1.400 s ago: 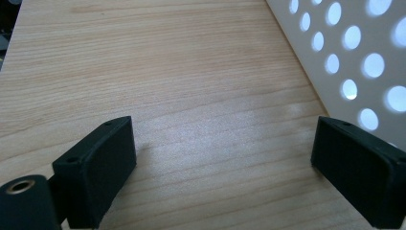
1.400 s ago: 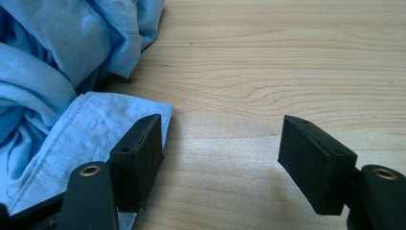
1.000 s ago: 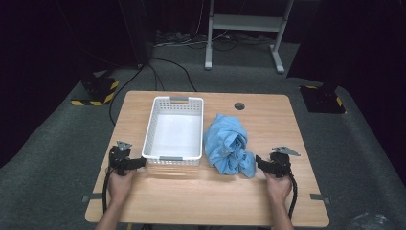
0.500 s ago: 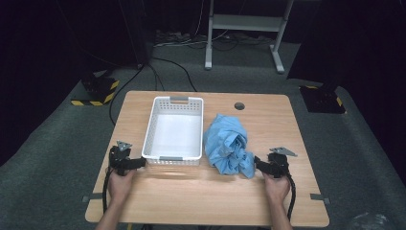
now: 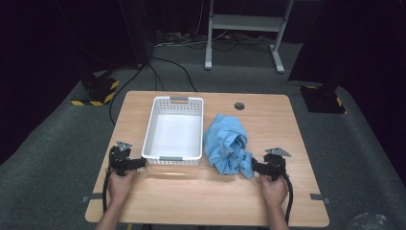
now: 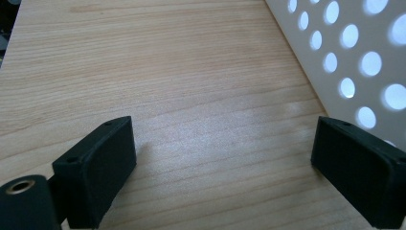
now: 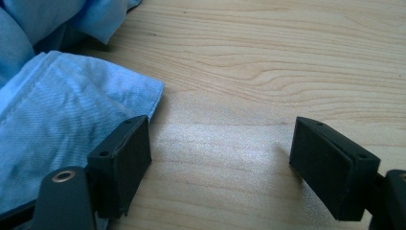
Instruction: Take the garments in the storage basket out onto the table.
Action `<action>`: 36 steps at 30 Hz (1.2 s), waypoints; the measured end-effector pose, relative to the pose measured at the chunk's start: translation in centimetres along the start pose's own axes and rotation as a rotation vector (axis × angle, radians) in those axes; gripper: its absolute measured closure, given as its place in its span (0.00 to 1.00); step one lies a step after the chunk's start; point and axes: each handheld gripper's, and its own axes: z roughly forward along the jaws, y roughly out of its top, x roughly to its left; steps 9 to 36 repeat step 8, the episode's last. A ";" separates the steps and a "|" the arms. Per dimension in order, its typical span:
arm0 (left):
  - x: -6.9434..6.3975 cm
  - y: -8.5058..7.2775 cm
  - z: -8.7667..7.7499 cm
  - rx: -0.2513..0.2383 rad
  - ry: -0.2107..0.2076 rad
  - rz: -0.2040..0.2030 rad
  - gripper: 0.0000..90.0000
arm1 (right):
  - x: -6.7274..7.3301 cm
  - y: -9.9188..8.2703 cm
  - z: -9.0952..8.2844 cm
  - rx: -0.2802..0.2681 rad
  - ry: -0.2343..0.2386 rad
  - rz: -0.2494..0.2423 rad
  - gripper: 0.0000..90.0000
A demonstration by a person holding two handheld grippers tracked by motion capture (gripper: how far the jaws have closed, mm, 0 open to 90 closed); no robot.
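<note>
A crumpled light-blue cloth [image 5: 227,147] lies on the wooden table [image 5: 297,191] just right of the white perforated plastic basket [image 5: 174,129]. It looks soft, light and floppy; its near hem corner offers a pinch. The right gripper [image 7: 218,165] has just been opening, nothing between its jaws. The left gripper [image 6: 225,167] gapes wide beside the basket.

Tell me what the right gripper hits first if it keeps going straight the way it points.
Probably the blue cloth. The right gripper points at it, jaws open; one jaw is already at the cloth's edge, with bare table between them.
</note>
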 end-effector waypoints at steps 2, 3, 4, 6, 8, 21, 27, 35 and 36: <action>0.0 0.0 0.0 0.000 0.000 0.000 0.09 | 0.0 0.0 0.0 0.000 -0.001 0.001 0.24; 0.0 0.0 0.0 0.000 0.001 0.000 0.09 | 0.0 0.0 0.0 0.000 -0.001 0.001 0.24; 0.0 0.0 0.0 0.000 0.001 0.000 0.09 | 0.0 0.0 0.0 0.000 -0.001 0.001 0.24; 0.0 0.0 0.0 0.000 0.001 0.000 0.09 | 0.0 0.0 0.0 0.000 -0.001 0.001 0.24; 0.0 0.0 0.0 0.000 0.001 0.000 0.09 | 0.0 0.0 0.0 0.001 -0.003 0.003 0.23; 0.0 0.0 0.0 0.000 0.001 0.000 0.09 | 0.0 0.0 0.0 0.001 -0.003 0.003 0.23; 0.0 0.0 0.0 0.000 0.001 0.000 0.09 | 0.0 0.0 0.0 0.001 -0.003 0.003 0.23; 0.0 0.0 0.0 0.000 0.001 0.000 0.09 | 0.0 0.0 0.0 0.001 -0.003 0.003 0.23; 0.0 0.0 0.0 0.000 0.001 0.000 0.09 | 0.0 0.0 0.0 0.001 -0.003 0.003 0.23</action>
